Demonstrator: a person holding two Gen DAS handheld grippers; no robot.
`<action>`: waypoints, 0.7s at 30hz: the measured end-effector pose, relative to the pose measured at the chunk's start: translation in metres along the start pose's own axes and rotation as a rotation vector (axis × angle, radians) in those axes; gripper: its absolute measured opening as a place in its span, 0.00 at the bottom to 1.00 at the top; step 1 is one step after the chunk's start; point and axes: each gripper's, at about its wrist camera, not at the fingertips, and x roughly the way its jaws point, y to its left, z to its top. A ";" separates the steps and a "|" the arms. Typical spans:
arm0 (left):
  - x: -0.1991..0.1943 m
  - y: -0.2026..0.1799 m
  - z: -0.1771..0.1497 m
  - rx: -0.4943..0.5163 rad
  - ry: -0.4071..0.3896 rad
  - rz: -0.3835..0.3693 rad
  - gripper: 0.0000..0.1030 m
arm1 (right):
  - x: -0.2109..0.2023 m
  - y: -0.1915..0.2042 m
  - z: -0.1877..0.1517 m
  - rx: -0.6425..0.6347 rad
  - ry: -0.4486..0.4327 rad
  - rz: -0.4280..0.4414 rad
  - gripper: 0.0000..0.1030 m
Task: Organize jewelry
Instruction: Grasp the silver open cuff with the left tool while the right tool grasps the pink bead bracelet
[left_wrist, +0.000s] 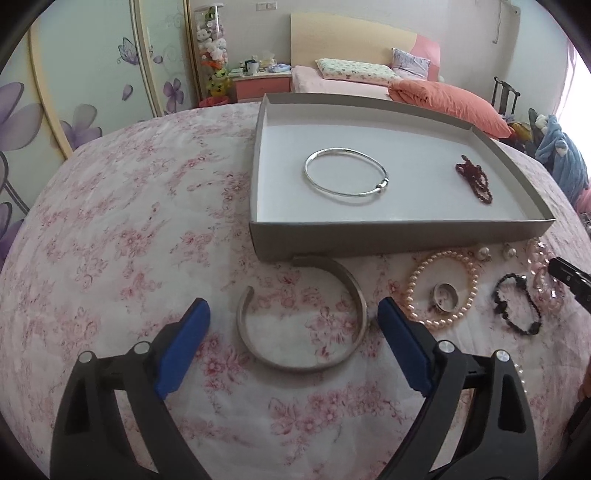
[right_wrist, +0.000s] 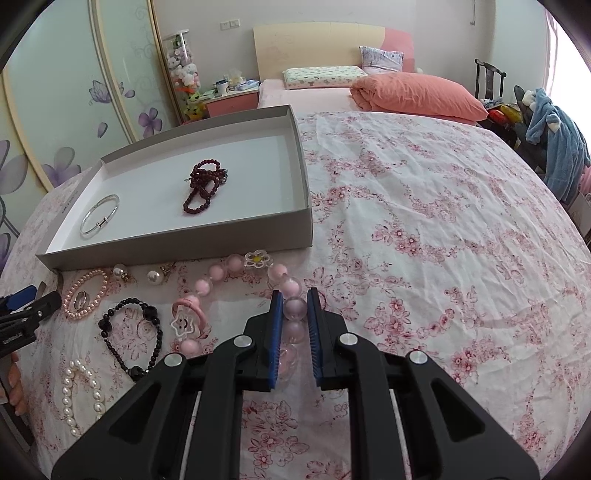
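A grey box (left_wrist: 369, 236) (right_wrist: 184, 247) with a white floor holds a thin silver bangle (left_wrist: 345, 175) (right_wrist: 99, 216) and dark red beads (left_wrist: 474, 179) (right_wrist: 203, 184). My left gripper (left_wrist: 293, 314) is open, its blue pads either side of an open silver cuff (left_wrist: 306, 321) on the floral cloth. My right gripper (right_wrist: 294, 306) is shut on a bead of the pink bead bracelet (right_wrist: 225, 271). Beside it lie a pink pearl bracelet (left_wrist: 441, 288) (right_wrist: 85, 295) around a ring (left_wrist: 445, 293), a black bracelet (left_wrist: 517, 308) (right_wrist: 131, 332) and white pearls (right_wrist: 83, 391).
Two pearl earrings (right_wrist: 155, 276) lie by the box's front wall. The floral cloth (right_wrist: 424, 240) stretches bare to the right. Behind are a bed with an orange quilt (right_wrist: 417, 94), wardrobe doors (left_wrist: 74, 92) and a chair with a blue garment (right_wrist: 557, 147).
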 end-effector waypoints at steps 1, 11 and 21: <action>0.000 0.000 0.000 -0.001 -0.005 -0.002 0.80 | 0.000 -0.001 0.000 0.002 0.000 0.002 0.14; -0.005 -0.002 -0.002 0.003 -0.022 -0.001 0.64 | 0.001 -0.002 0.000 0.004 0.000 0.005 0.14; -0.008 0.000 -0.006 0.010 -0.026 -0.019 0.63 | 0.000 -0.001 0.000 0.007 0.000 0.008 0.14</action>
